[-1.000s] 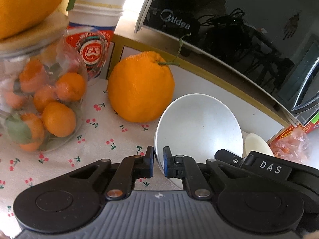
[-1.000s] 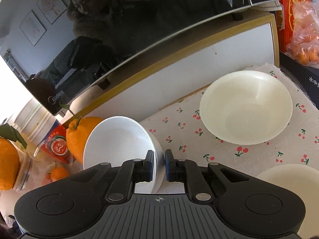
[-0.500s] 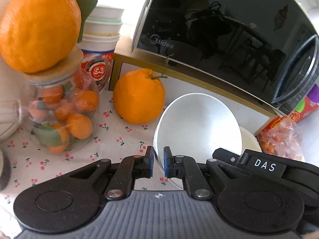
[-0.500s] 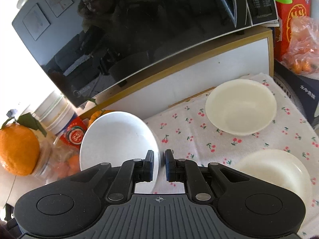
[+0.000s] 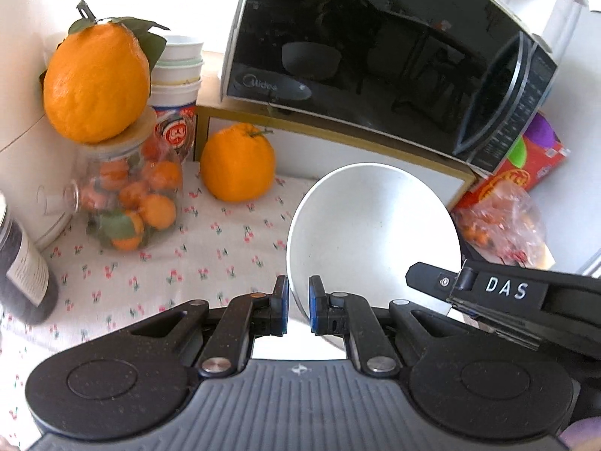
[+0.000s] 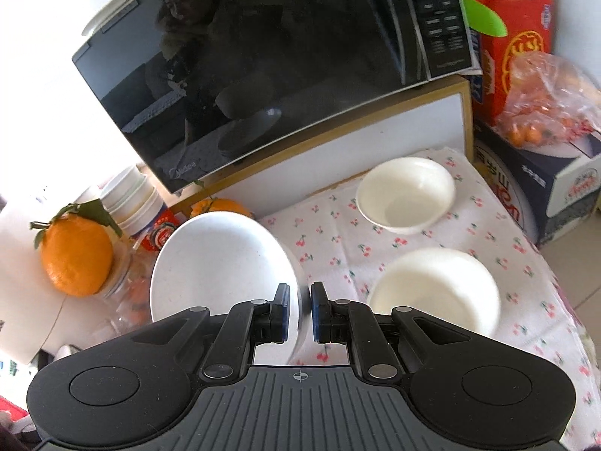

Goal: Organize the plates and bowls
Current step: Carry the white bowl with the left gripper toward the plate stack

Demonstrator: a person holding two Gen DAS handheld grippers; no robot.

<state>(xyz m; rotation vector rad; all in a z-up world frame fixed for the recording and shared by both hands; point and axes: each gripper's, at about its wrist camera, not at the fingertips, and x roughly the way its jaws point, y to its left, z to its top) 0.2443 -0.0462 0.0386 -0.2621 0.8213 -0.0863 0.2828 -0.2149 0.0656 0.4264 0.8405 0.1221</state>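
A white bowl [image 5: 375, 233] hangs tilted above the cherry-print cloth, held by both grippers at opposite rims. My left gripper [image 5: 298, 300] is shut on its near-left rim. The right gripper's black finger [image 5: 432, 282] reaches onto the bowl's right edge in the left wrist view. In the right wrist view the same white bowl [image 6: 221, 263] sits left of centre, with my right gripper [image 6: 299, 308] shut on its right rim. Two cream bowls rest on the cloth, one far [image 6: 405, 193] and one near [image 6: 435, 289].
A black microwave [image 5: 375, 67] stands on a white shelf behind. To the left are a loose orange [image 5: 236, 165], a jar of mandarins [image 5: 127, 203] with an orange on its lid, stacked cups [image 5: 176, 75] and a dark bottle [image 5: 22, 263]. Right: a red box [image 6: 518, 37] and bagged fruit [image 6: 548, 101].
Both grippers have risen and drawn back with the white bowl between them. More of the table, the microwave and the second cream bowl has come into view.
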